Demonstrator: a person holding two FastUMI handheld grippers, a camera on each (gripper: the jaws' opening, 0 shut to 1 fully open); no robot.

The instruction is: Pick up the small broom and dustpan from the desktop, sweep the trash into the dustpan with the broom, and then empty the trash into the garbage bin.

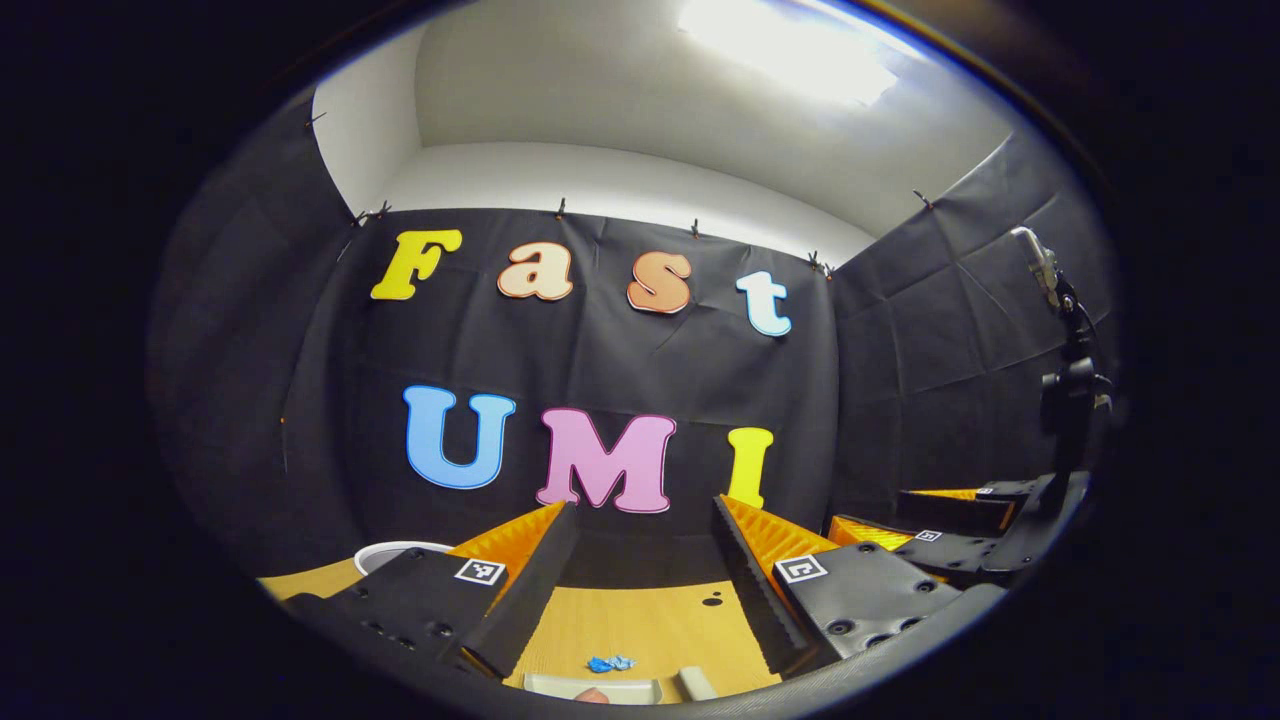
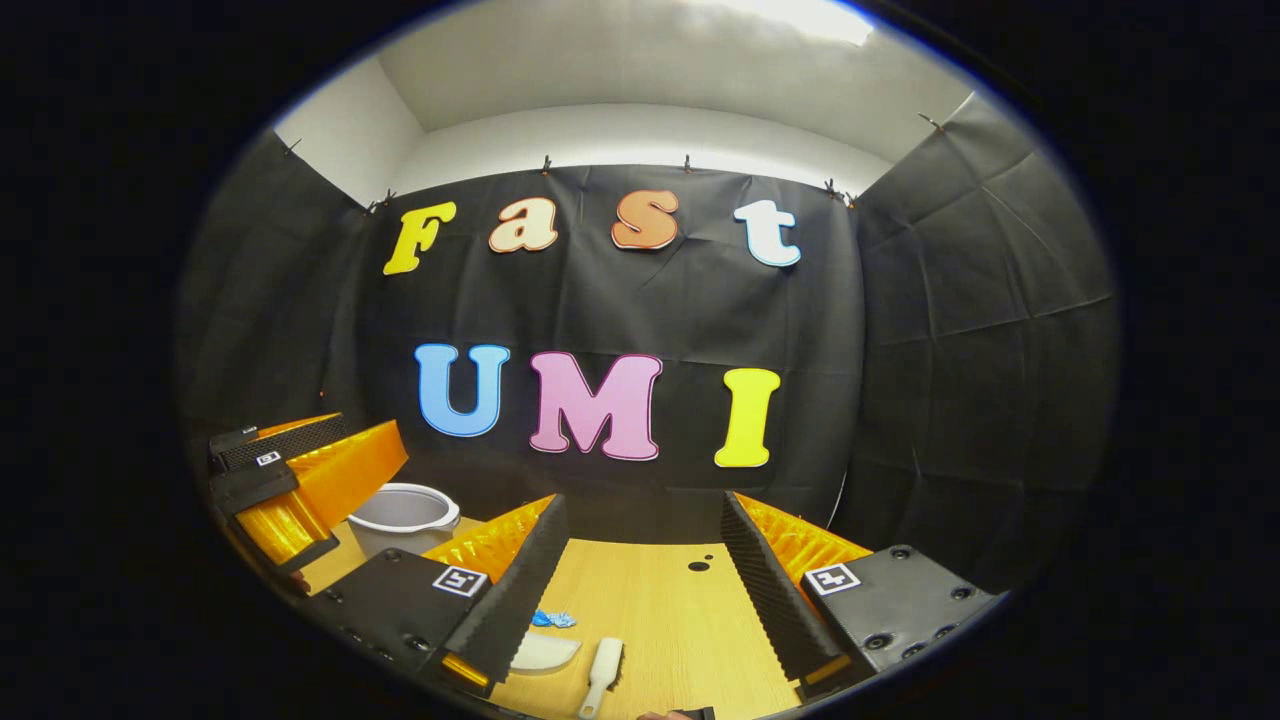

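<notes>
A: Start nearest. What are the grippers doing?

B: In the left gripper view, the left gripper (image 1: 640, 590) hangs above the desk with its jaws spread wide and nothing between them. In the right gripper view, the right gripper (image 2: 640, 590) is the same: jaws apart, empty.

A: And the tools?

B: Both lie on the wooden desktop (image 2: 660, 610), untouched. The small broom (image 2: 603, 672) rests flat just below the right gripper's opening, handle toward the camera. The pale dustpan (image 2: 545, 652) sits just beside it to the left, partly hidden behind a finger. In the left gripper view the dustpan (image 1: 592, 687) shows at the bottom edge.

A: The trash?

B: A crumpled blue scrap (image 2: 552, 619) lies just beyond the dustpan, loose on the desk; the left gripper view has it too (image 1: 610, 663).

A: Farther back?

B: The white garbage bin (image 2: 403, 516) stands toward the desk's far left, well apart from the scrap, near the black cloth wall (image 2: 900, 350).

A: So how far along?

B: I judge it is at the very start. Nothing is picked up, swept or emptied; grasping both tools comes first.
</notes>
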